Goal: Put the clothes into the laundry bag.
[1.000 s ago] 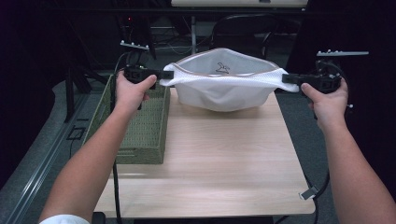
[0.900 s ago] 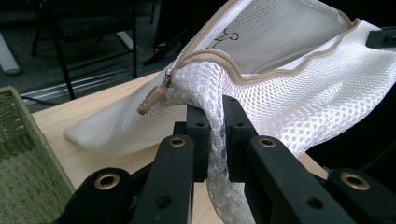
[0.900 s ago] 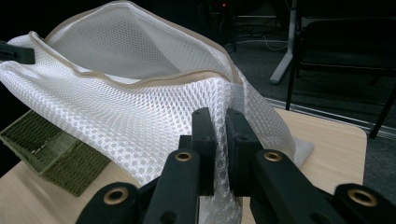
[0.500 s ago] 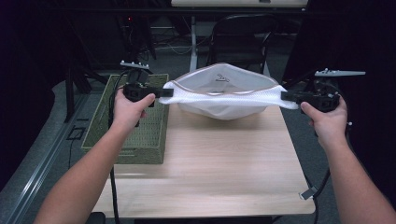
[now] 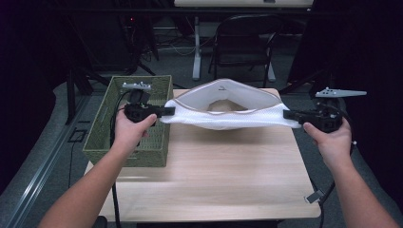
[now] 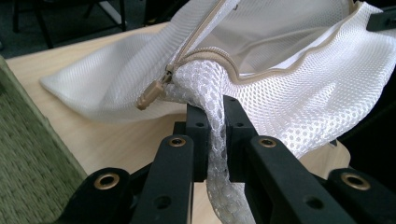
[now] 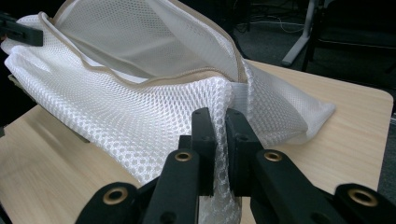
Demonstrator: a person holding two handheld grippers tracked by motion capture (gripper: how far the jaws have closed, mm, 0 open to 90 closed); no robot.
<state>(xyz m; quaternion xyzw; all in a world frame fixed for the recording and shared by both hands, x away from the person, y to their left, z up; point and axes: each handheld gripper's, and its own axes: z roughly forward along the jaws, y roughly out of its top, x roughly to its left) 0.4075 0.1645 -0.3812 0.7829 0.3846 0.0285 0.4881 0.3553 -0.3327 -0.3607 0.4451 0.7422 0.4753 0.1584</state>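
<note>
Left gripper [image 6: 212,121] and right gripper [image 7: 219,135] each pinch one end of a white mesh bag [image 5: 223,111], tan zipper edge, mouth gaping open, stretched between them over the pale wood bench [image 5: 214,180]. Woven green basket [image 5: 102,142] at left.

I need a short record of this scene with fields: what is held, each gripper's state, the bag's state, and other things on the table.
held: mesh bag, stretched between both grippers
left gripper: shut on the bag's end near the zipper pull
right gripper: shut on the bag's other end
bag state: zipper open, mouth gaping; bottom lies on the table
beside: woven basket at the table's left edge
</note>
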